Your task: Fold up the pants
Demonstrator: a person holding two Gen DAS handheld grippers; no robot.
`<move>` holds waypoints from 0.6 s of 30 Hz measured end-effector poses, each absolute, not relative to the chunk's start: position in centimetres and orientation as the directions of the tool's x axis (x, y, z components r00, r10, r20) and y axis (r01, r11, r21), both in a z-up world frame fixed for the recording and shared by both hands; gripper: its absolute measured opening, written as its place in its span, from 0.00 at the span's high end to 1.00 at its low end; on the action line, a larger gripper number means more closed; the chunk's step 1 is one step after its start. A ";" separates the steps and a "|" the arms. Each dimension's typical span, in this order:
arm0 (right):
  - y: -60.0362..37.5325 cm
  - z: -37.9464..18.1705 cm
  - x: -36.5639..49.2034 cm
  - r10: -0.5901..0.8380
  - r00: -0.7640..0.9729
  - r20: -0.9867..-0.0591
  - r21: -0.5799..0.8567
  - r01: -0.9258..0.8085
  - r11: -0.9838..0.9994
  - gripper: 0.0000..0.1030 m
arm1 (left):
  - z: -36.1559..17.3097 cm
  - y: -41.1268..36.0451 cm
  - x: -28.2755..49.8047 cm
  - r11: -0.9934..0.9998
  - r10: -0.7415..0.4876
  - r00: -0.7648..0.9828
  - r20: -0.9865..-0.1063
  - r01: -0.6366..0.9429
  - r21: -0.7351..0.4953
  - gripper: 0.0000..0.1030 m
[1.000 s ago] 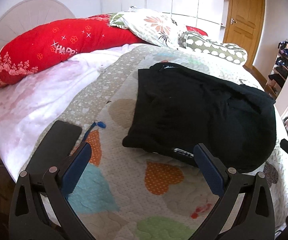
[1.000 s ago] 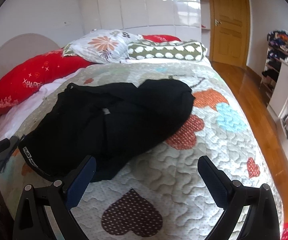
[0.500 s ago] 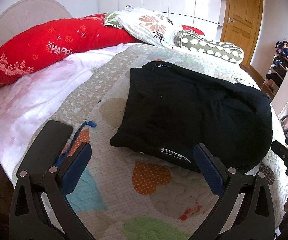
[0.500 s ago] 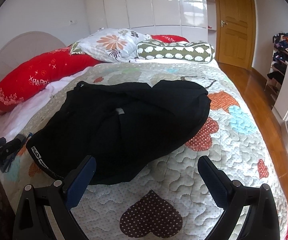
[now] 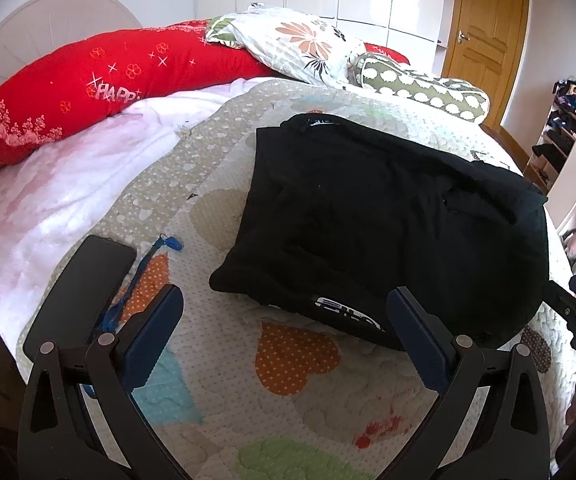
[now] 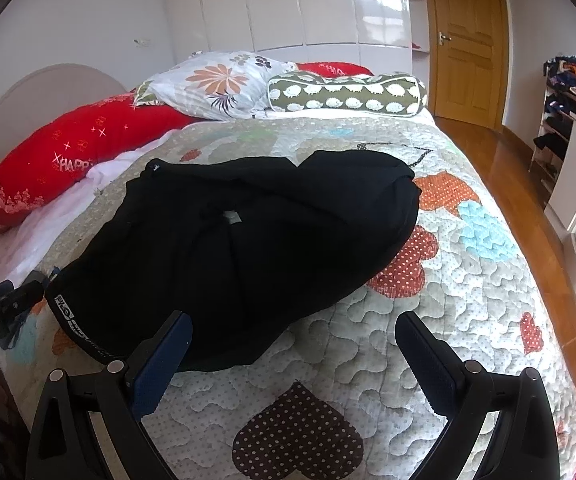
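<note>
The pants (image 5: 387,216) lie folded in a loose heap on the bed (image 5: 295,364). Both claws, left (image 5: 284,328) and right (image 6: 293,354), hang wide and empty above the near edge. The fold looks nearly done; next, probably squaring the bundle.

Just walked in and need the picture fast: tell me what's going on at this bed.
A person holds two handheld grippers over a heart-patterned quilt. Black fabric pants lie bunched on it, untouched, the folding not visibly begun. The left gripper and right gripper both hover open, holding nothing. A black phone lies near the bed edge by the left fingers.
</note>
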State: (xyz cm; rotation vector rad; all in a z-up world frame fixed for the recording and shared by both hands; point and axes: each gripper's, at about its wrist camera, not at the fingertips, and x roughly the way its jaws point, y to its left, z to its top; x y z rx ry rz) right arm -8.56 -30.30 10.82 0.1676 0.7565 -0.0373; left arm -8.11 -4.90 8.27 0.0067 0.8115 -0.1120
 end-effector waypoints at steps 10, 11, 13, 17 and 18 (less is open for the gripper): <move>-32.9 9.7 -7.9 0.015 0.719 -0.695 0.181 0.154 0.971 0.02 | 7.4 -3.2 -7.5 0.986 -0.160 0.658 -0.736 0.069 -0.153 0.01; -33.4 9.6 -7.7 0.013 0.720 -0.693 0.190 0.166 0.968 0.02 | 7.2 -3.0 -7.4 0.983 -0.168 0.657 -0.735 0.056 -0.175 0.01; -34.4 9.3 -7.2 0.008 0.718 -0.696 0.206 0.189 0.960 0.02 | 6.8 -2.8 -7.0 0.974 -0.197 0.646 -0.737 0.040 -0.225 0.01; -35.9 8.6 -5.5 0.017 0.707 -0.707 0.233 0.210 0.949 0.02 | 5.6 -2.9 -5.6 0.960 -0.228 0.620 -0.751 0.013 -0.281 0.01; -36.3 8.3 -5.0 0.022 0.707 -0.707 0.243 0.214 0.946 0.02 | 5.2 -3.1 -5.1 0.956 -0.236 0.613 -0.754 0.008 -0.292 0.01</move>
